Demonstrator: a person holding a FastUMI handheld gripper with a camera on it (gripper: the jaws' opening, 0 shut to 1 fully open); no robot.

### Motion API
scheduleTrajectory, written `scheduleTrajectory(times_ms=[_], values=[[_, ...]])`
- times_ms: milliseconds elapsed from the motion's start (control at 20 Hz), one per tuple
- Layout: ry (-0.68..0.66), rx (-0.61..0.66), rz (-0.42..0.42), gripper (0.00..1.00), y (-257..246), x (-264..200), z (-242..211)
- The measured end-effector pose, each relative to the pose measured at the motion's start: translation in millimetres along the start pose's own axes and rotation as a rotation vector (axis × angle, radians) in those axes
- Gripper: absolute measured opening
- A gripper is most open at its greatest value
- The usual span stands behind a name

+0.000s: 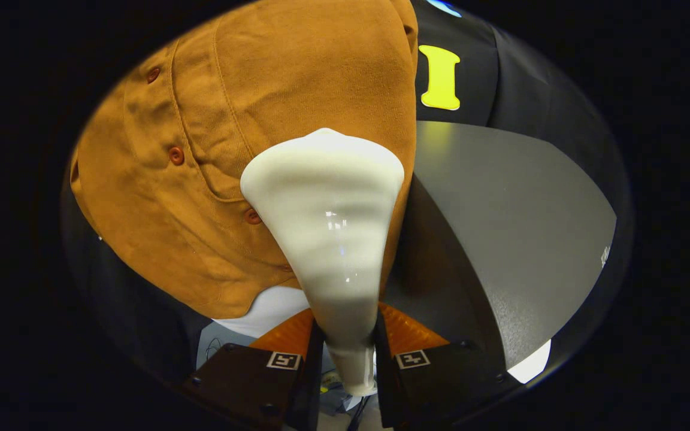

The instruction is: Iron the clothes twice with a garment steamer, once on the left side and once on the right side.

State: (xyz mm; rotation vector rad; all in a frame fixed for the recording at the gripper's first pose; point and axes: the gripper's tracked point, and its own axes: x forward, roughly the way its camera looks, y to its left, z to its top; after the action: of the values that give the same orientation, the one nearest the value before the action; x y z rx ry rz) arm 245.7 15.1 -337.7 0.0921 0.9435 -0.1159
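Observation:
My gripper [348,344] is shut on the narrow handle of a cream-white garment steamer [327,227], one finger pressing each side. The steamer widens away from the fingers into a broad head that rests against a brown button-up shirt [249,120]. The shirt hangs just beyond the fingers, with its placket and several brown buttons to the left of the steamer head. The head covers the shirt's right part near its right edge. A white cloth edge [270,308] shows beneath the shirt's hem.
A grey table top [501,227] lies to the right of the steamer and shirt. The black booth wall [489,78] stands behind it. Some cables and clutter [336,389] show low down between the fingers.

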Motion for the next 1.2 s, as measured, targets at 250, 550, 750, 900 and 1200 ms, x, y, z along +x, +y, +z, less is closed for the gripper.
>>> scheduleTrajectory(times_ms=[250,550,750,900,1200], values=[[-0.191,0.006,-0.006,0.42,3.8,-47.8,44.6],[-0.436,-0.054,0.052,0.42,46.5,-116.0,105.2],[-0.522,-0.112,0.136,0.42,92.3,-142.3,120.3],[-0.551,-0.145,0.203,0.42,127.5,-152.7,124.6],[-0.541,-0.181,0.264,0.42,170.5,-149.6,124.8]])
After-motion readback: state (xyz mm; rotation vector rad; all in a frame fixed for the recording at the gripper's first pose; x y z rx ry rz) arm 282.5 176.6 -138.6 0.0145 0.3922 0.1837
